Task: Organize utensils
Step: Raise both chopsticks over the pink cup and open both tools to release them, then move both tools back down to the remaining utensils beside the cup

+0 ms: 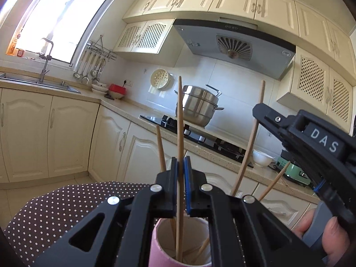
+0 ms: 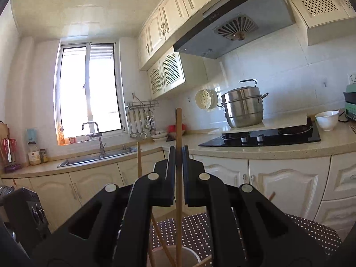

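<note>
My left gripper (image 1: 180,162) is shut on a wooden chopstick (image 1: 179,122) that stands upright, its lower end inside a pink cup (image 1: 159,244) just below the fingers. Several more chopsticks lean in the cup. To the right, my right gripper (image 1: 259,112), held by a hand (image 1: 329,233), grips a second chopstick (image 1: 252,138) that slants down towards the cup. In the right wrist view, that right gripper (image 2: 179,153) is shut on the upright chopstick (image 2: 178,129), whose lower end is in the cup (image 2: 189,253). Another chopstick (image 2: 139,160) stands to its left.
The cup stands on a table with a brown dotted cloth (image 1: 55,211). Behind runs a counter with a black hob (image 2: 267,136), a steel steamer pot (image 2: 243,109), a white bowl (image 2: 326,120) and a sink (image 2: 93,158) with a tap. Ladles hang on a wall rack (image 1: 93,66).
</note>
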Motion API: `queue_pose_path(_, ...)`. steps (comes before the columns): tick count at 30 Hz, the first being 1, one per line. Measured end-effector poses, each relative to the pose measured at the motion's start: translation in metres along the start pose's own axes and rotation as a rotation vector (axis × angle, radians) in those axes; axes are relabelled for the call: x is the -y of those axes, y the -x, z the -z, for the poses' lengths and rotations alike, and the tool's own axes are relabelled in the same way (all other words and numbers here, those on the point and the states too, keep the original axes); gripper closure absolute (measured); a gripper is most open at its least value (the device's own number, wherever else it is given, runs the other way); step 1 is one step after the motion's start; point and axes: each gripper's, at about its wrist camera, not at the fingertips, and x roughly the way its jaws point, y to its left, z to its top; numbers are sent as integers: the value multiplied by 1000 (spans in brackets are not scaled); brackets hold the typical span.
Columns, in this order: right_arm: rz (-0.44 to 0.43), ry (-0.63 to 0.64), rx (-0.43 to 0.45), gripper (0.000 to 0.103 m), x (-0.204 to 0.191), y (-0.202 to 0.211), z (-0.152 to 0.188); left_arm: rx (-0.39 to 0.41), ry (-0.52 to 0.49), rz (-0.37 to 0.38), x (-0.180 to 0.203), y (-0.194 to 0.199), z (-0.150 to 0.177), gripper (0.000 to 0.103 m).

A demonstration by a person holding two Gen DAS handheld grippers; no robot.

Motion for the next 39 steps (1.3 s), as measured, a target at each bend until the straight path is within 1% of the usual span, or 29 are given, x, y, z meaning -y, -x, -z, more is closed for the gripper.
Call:
queue_pose_path(4,1,12,-19,97,-3,10,2,-52,3,-13,0,5,4,97)
queue_pose_path(7,3,16,-30,97,-5,17,4,-70,12,-3,0,10,6,96)
queue_pose_path(10,8,16,-39,97,-6,23,6,-86,4,-13,2,16,7,95)
queue_pose_path(11,9,15,-42,97,-6,25,6,-90,6,-11,3,17,7,90)
queue_pose_path(12,10,15,-46,97,-6,26,6,-95,10,-12,3,20,7,77)
queue_pose_path(13,12,12,-51,97,-6,28,7,-95,13,-16,4,23,7,72)
queue_pose_path(21,31,3,-81,97,-6,38,11,-107,14,-27,9,40,3,61)
queue_pose_path(29,46,-1,-118,96,-9,49,16,-96,-9,-40,16,58,-4,56)
queue_pose_path(36,62,-6,-135,96,-10,63,14,-91,-4,-48,18,74,-10,54)
queue_pose_path(38,66,-5,-138,93,-10,68,12,-91,-6,-48,20,80,-11,52)
queue_pose_path(39,65,-6,-139,88,-10,71,11,-91,-6,-48,21,82,-12,51)
